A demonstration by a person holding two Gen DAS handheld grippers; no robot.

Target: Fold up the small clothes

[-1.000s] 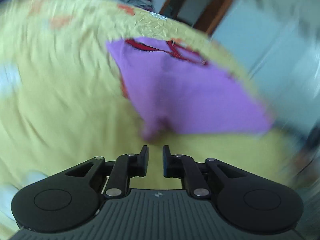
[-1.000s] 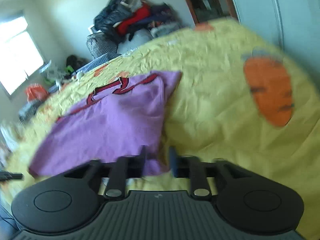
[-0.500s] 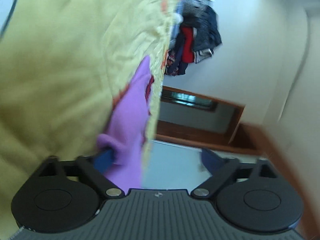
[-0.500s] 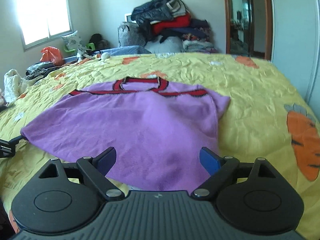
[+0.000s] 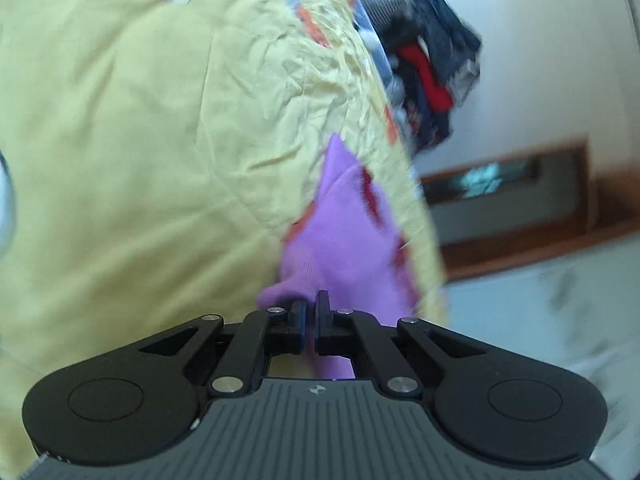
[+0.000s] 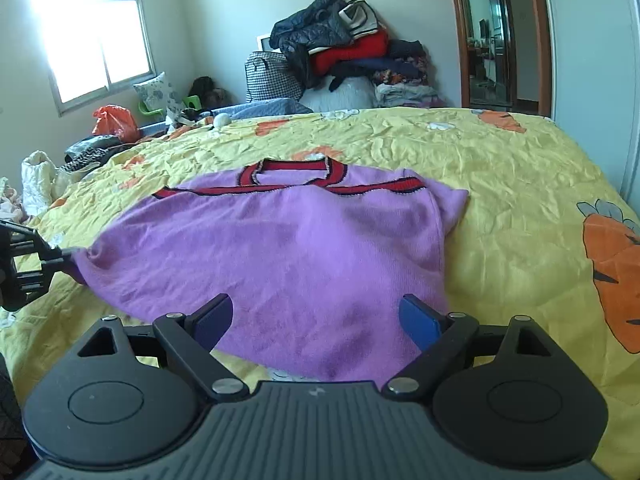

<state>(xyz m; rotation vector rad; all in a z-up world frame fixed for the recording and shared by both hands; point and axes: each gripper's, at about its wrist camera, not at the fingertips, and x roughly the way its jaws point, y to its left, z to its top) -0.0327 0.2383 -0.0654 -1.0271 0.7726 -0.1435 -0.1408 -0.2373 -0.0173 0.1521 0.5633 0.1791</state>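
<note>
A purple sweater [image 6: 280, 248] with red neck and shoulder trim lies flat on the yellow bedspread [image 6: 520, 184], collar at the far side. My left gripper [image 5: 311, 304] is shut on the sweater's [image 5: 344, 240] near left corner, with purple knit pinched between its pads. In the right wrist view that left gripper [image 6: 60, 260] grips the same corner at the left edge. My right gripper [image 6: 316, 312] is open wide, just above the sweater's near hem. Its blue pads sit on either side of the fabric and do not press on it.
A pile of dark and red clothes [image 6: 344, 52] is stacked by the far wall. A doorway [image 6: 488, 40] and white wardrobe [image 6: 592, 60] stand at the right. A bright window [image 6: 92, 48] and an orange bag [image 6: 114, 120] are at the left. Carrot prints [image 6: 616, 272] mark the bedspread.
My left gripper rolled sideways, opened wide, then shut on the sweater's corner. My right gripper opened and swung square to the sweater, and has held still for the last half second.
</note>
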